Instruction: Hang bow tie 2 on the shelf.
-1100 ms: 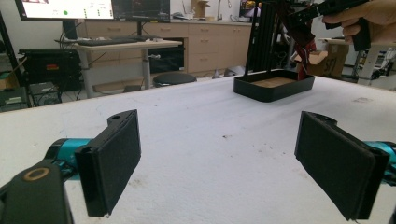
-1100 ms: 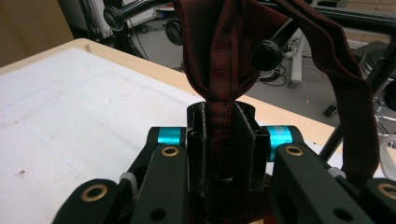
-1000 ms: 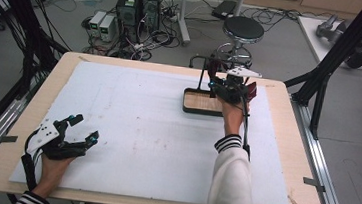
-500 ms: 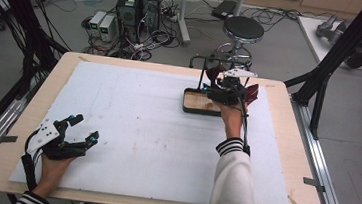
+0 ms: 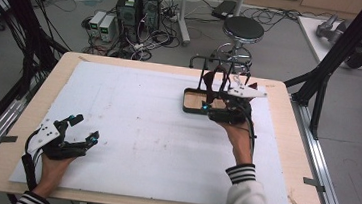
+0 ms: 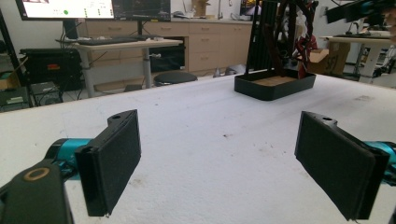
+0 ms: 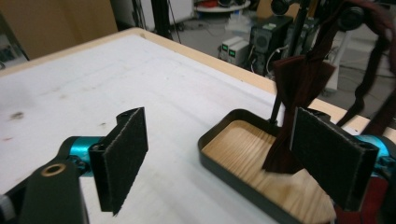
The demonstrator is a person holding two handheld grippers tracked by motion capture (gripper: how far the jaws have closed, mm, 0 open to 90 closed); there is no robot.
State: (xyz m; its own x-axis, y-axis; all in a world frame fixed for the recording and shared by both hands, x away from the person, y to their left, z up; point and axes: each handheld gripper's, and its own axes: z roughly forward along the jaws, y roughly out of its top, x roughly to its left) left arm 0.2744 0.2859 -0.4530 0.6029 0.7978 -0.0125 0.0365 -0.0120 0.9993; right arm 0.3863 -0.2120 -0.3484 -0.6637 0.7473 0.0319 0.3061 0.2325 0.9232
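A black stand with a wood-lined tray (image 5: 192, 101) stands at the right back of the white board. Dark red cloth ties (image 5: 210, 80) hang from its rack (image 5: 218, 62). My right gripper (image 5: 207, 110) hovers at the tray's near edge, its jaws having just been opening. In the right gripper view (image 7: 224, 158) a dark red tie (image 7: 301, 79) hangs over the tray (image 7: 236, 144), its lower end close to the right pad (image 7: 327, 158), and no pad presses on it. My left gripper (image 5: 85, 128) rests open at the near left. The left gripper view (image 6: 219, 158) has only bare board between its pads.
The white foam board (image 5: 141, 128) covers most of the wooden table (image 5: 284, 157). A black stool (image 5: 243, 29) and computer towers (image 5: 138, 2) stand on the floor beyond the far edge. Black frame posts (image 5: 333, 61) rise at the right.
My right gripper has drawn back from the rack toward the person and its jaws went from shut to wide apart. The left gripper has stayed put.
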